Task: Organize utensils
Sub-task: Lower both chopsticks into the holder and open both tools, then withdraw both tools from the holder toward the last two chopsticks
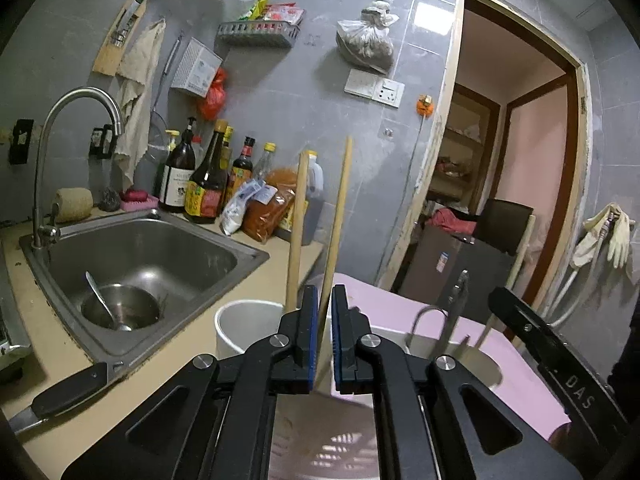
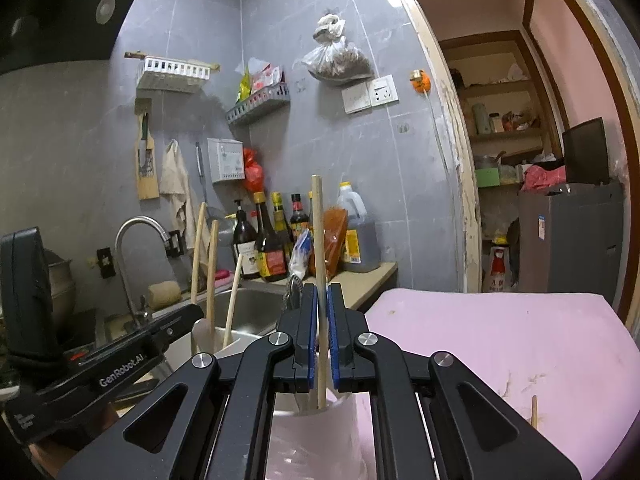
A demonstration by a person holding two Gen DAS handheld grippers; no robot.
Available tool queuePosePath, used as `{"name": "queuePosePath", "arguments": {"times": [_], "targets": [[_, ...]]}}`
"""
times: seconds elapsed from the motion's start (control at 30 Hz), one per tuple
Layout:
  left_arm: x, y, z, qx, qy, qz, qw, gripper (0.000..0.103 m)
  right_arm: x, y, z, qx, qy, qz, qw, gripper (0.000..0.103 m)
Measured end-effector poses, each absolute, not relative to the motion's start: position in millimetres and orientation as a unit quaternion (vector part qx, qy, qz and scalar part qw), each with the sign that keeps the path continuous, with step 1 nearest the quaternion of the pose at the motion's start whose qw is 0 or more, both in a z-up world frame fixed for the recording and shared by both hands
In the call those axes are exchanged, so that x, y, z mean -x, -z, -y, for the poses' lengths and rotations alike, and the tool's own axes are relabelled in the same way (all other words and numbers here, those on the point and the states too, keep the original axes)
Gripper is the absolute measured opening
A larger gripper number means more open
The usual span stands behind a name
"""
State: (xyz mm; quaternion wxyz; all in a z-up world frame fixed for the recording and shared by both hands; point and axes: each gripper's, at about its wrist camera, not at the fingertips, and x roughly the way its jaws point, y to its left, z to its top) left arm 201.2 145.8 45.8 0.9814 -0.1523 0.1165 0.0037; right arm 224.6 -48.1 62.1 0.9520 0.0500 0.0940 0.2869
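Observation:
My left gripper (image 1: 324, 304) is shut on an upright wooden chopstick (image 1: 341, 200), held over a white cup (image 1: 240, 330) that holds another chopstick (image 1: 297, 224). My right gripper (image 2: 322, 304) is shut on a wooden chopstick (image 2: 319, 240) whose lower end stands inside a white cup (image 2: 320, 432). A second white cup (image 2: 208, 340) to the left holds several chopsticks (image 2: 210, 272), with the left gripper body (image 2: 100, 364) in front of it. Metal tongs (image 1: 456, 304) stand in the right-hand cup (image 1: 472, 360) in the left wrist view.
A steel sink (image 1: 132, 264) with a bowl and spoon (image 1: 104, 300) lies at the left, under a tap (image 1: 72, 120). Sauce bottles (image 1: 204, 176) line the wall. A black-handled knife (image 1: 60, 396) lies on the counter. A pink board (image 2: 500, 352) lies at the right, with a stray chopstick (image 2: 534, 410).

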Motion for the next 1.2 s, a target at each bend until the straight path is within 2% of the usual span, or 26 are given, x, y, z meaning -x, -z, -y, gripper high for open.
{"name": "queuePosePath", "arguments": {"times": [0.13,0.23,0.3,0.37,0.5,0.67,0.8,0.83,0.87,0.97,1.13,1.2], "targets": [[-194,-49,-145,0.152,0.001,-0.119,0.981,0.008,-221,-64,49,-0.049,-0.291,-0.096,0.951,0.008],[-188,-53,-145,0.160,0.014,-0.118,0.980,0.022,-218,-65,51,-0.050,-0.292,-0.095,0.950,0.010],[-183,-57,-143,0.161,0.017,-0.113,0.980,0.023,-215,-67,55,-0.053,-0.291,-0.093,0.951,0.013],[-180,-62,-139,0.154,0.021,-0.111,0.982,0.023,-211,-70,60,-0.057,-0.289,-0.089,0.951,0.023],[-174,-71,-127,0.135,0.034,-0.106,0.985,0.031,-202,-79,74,-0.054,-0.278,-0.076,0.956,0.026],[-170,-79,-116,0.128,0.050,-0.098,0.986,0.045,-190,-88,101,-0.058,-0.254,-0.057,0.964,0.046],[-165,-86,-103,0.115,0.060,-0.094,0.987,0.058,-179,-95,124,-0.051,-0.233,-0.044,0.970,0.054],[-163,-88,-98,0.112,0.064,-0.092,0.987,0.064,-175,-97,131,-0.046,-0.225,-0.041,0.972,0.060],[-162,-89,-95,0.110,0.067,-0.091,0.987,0.072,-173,-98,137,-0.045,-0.220,-0.040,0.974,0.072],[-158,-91,-83,0.104,0.080,-0.088,0.987,0.090,-163,-101,157,-0.044,-0.202,-0.034,0.978,0.081],[-152,-90,-60,0.087,0.099,-0.088,0.987,0.098,-149,-101,186,-0.038,-0.174,-0.032,0.984,0.100],[-150,-87,-51,0.082,0.106,-0.089,0.987,0.101,-145,-100,196,-0.037,-0.166,-0.033,0.985,0.103]]}}
